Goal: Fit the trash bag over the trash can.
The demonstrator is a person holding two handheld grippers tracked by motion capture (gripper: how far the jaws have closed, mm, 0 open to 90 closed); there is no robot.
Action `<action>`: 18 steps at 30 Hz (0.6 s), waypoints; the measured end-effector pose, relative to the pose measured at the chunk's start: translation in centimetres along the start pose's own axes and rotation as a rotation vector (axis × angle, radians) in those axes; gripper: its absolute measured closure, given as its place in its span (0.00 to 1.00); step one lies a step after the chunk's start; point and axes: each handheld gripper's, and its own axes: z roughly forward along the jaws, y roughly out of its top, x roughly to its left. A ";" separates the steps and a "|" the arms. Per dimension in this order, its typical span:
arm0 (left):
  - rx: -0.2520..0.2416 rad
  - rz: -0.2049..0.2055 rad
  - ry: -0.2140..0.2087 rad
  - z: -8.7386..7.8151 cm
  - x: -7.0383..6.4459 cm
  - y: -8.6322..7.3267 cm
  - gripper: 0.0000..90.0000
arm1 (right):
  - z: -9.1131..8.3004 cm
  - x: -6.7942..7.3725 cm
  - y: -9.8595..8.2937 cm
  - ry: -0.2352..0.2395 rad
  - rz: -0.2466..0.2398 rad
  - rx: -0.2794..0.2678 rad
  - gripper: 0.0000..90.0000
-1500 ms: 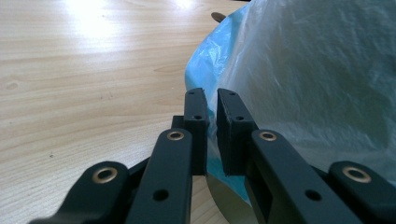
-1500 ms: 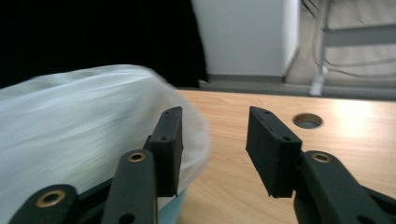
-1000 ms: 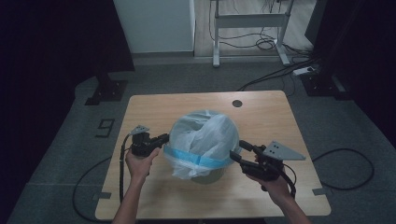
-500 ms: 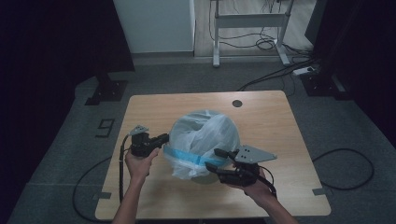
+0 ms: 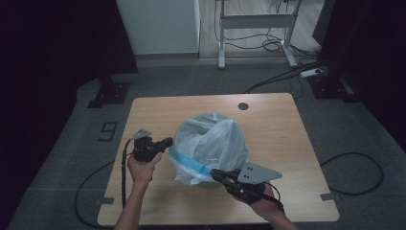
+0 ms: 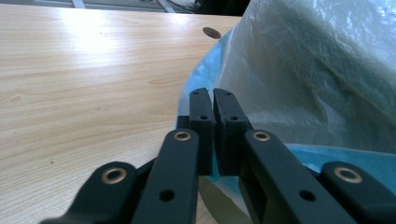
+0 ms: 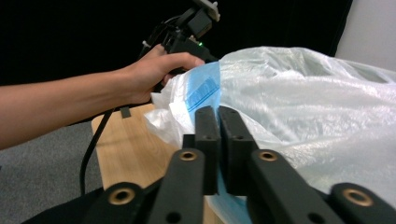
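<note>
On the wooden table [image 5: 143, 110], wide bare board lies beyond the translucent plastic bag [image 5: 210, 143] with its blue band [image 5: 191, 164]. My left gripper [image 5: 165, 143] and right gripper [image 5: 218, 173] pinch that band from opposite sides, jaws together; bag contents unclear. Grey floor [image 5: 72, 139] surrounds the table.

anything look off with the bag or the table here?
Nothing spilled or torn. The plastic bag sits bunched and lopsided over a bin, its blue band slanting. The left gripper and right gripper each pinch the band's edge. The table looks fine.
</note>
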 end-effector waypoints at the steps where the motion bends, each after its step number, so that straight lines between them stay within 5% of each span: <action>1: 0.001 0.002 -0.004 0.0 0.0 0.0 0.98 | -0.1 0.1 -0.3 0.003 0.000 0.001 0.97; 18: 0.039 0.040 -0.018 0.5 -0.7 -0.3 1.00 | 1.6 -2.0 -8.7 -0.027 0.147 0.118 0.99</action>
